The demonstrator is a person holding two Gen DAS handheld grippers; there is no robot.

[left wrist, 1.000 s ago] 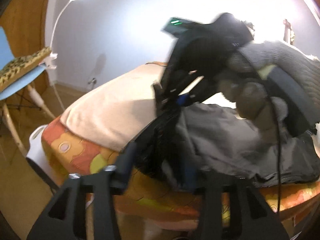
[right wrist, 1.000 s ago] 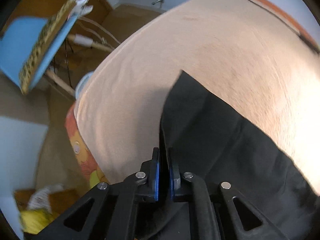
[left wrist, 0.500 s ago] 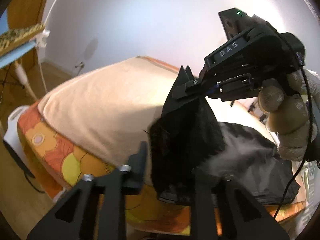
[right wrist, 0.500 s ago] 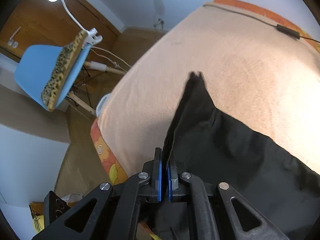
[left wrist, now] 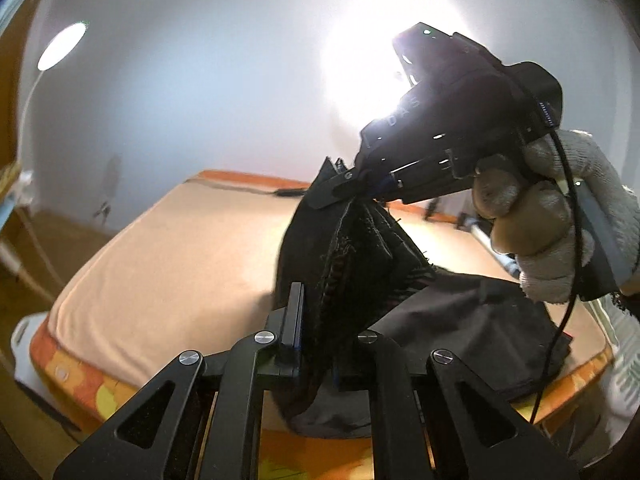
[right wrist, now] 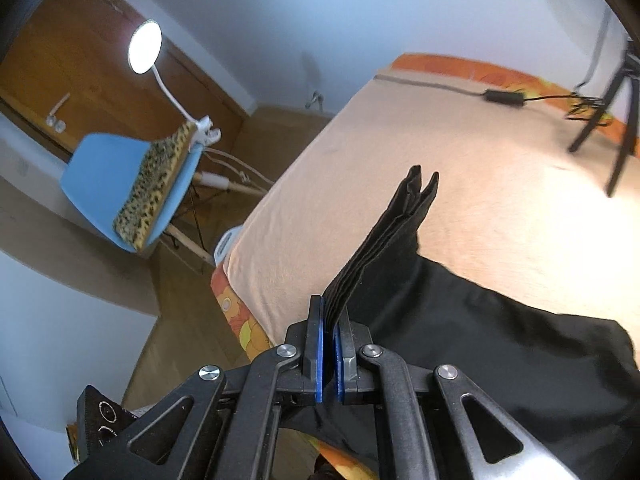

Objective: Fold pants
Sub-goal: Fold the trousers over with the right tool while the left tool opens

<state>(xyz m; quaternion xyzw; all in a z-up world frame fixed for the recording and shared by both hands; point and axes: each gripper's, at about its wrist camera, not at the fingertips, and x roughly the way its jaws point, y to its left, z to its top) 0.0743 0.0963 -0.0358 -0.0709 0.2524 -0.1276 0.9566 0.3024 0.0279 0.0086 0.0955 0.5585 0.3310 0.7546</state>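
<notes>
The black pants (left wrist: pixel 460 320) lie bunched on the peach-covered bed (left wrist: pixel 180 248), one end lifted above it. My right gripper (right wrist: pixel 330 344) is shut on a stack of folded pant layers (right wrist: pixel 384 236) that stick out past its blue pads. In the left wrist view the right gripper (left wrist: pixel 352 188), held by a gloved hand, pinches the lifted cloth up high. My left gripper (left wrist: pixel 320 328) sits lower with the hanging cloth between its fingers; the right finger is hidden by cloth and the jaws look partly apart.
A blue chair (right wrist: pixel 116 168) with a leopard-print cushion and a clip lamp (right wrist: pixel 146 48) stand on the wood floor left of the bed. A black cable with adapter (right wrist: pixel 504 96) and tripod legs (right wrist: pixel 616 120) are at the bed's far side.
Both grippers have risen, lifting the pants' end higher off the bed. The left gripper's jaws have closed in around the hanging cloth.
</notes>
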